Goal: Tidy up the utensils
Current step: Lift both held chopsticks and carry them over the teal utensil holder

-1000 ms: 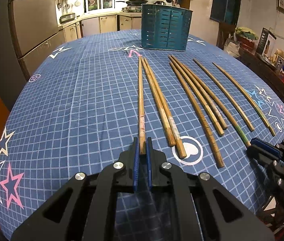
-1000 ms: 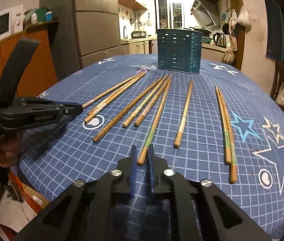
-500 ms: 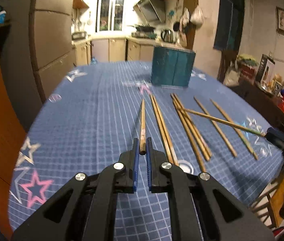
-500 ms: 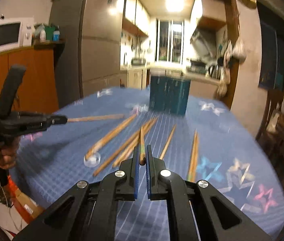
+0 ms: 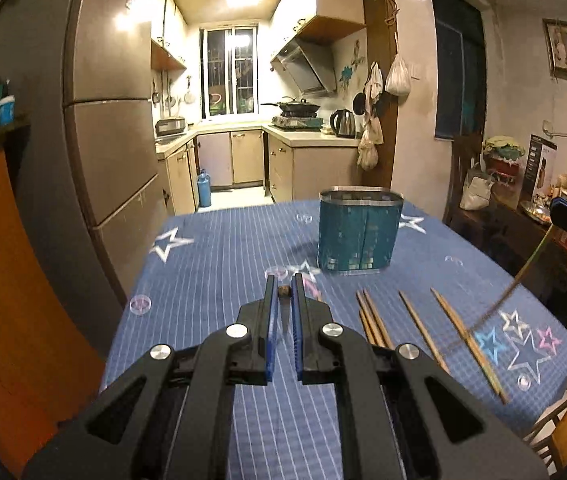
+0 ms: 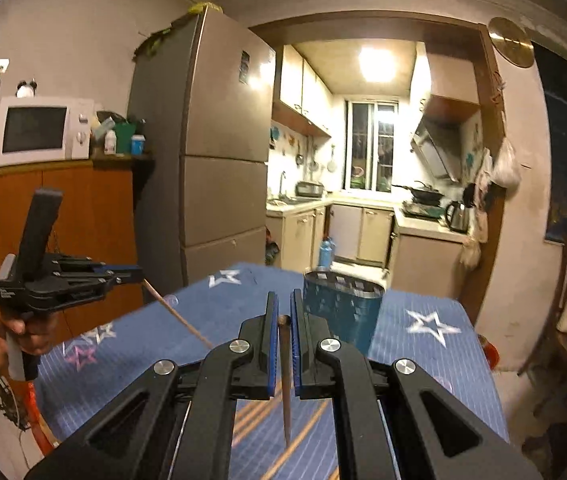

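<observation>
Both grippers, left (image 5: pixel 282 292) and right (image 6: pixel 284 316), each clamped on one chopstick (image 5: pixel 283 291) by its thick end, tip hanging down, above the table (image 5: pixel 219 264); teal holder (image 5: pixel 357 234) well ahead. Risk: single-point pinch lets a stick (image 6: pixel 285 380) swivel or slip, missing the holder's rim. Holder's inside hidden; remaining chopsticks (image 5: pixel 371 320) partly cut off.

Wooden chopsticks (image 5: pixel 419 327); cloth tablecloth (image 5: pixel 223 264)

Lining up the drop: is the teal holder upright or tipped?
Upright: the teal holder stands on its base on the table, rim level, opening upward.
</observation>
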